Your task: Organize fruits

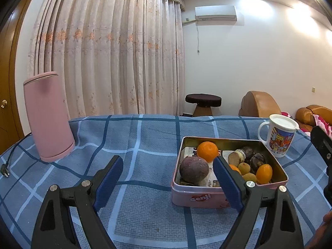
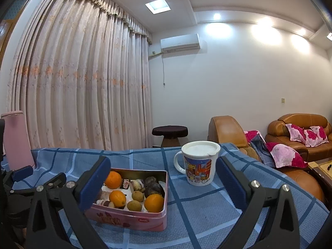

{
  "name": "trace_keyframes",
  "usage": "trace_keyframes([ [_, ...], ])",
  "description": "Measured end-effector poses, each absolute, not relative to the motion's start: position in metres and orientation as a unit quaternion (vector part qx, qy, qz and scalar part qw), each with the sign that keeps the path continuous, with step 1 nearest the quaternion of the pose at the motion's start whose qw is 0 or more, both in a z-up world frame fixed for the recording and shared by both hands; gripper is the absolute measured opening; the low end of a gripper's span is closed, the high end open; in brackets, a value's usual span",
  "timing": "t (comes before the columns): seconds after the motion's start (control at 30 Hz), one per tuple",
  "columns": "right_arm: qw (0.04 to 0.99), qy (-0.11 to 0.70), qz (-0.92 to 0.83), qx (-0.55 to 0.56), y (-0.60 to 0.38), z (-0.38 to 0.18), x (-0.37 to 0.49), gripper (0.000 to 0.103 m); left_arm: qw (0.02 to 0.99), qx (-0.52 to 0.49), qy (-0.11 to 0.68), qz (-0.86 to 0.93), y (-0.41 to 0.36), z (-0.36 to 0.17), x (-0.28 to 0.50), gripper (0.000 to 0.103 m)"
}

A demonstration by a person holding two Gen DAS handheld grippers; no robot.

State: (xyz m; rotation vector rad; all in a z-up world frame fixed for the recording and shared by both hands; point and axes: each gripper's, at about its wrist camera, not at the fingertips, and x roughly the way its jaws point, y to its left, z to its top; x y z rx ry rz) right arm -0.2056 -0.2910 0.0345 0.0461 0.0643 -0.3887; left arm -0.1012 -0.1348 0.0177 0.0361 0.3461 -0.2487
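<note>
Both grippers are hovering over a table (image 1: pixel 145 145) draped in blue checked cloth, each with its jaws spread wide and gripping nothing. The left gripper (image 1: pixel 168 178) is sitting just left of a pink tin (image 1: pixel 199 197), its right finger overlapping the tin's front wall and hiding part of the contents. The right gripper (image 2: pixel 164 180) is straddling the gap between the tin (image 2: pixel 145 220) and a lidded cartoon mug (image 2: pixel 199 166); its left finger is covering the tin's near-left corner.

Inside the tin fruit is lying loose: a large orange (image 1: pixel 207 151) at the back, a dull purple fruit (image 1: pixel 194 169) in front of it, a smaller orange fruit (image 1: pixel 264 173) by the right wall, and small tan fruits (image 2: pixel 134 205) between them. Dark wrinkled lumps (image 2: pixel 153 187) at the back right are hard to identify, as are the printed wrappers under the fruit.

A pink kettle (image 1: pixel 48 116) is standing at the table's far left, cut off by the frame edge in the right wrist view. A sliver of a hand (image 1: pixel 327 217) is showing at the left view's right edge
</note>
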Motion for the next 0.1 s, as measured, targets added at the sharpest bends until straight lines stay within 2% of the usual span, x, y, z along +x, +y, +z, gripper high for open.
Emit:
trace_keyframes([
  [0.1,0.979,0.036,-0.200,0.028,-0.2928,0.0337,-0.2063,0.103,0.977,0.016,0.177,-0.120,-0.1347,0.0173,-0.0988,0.089],
])
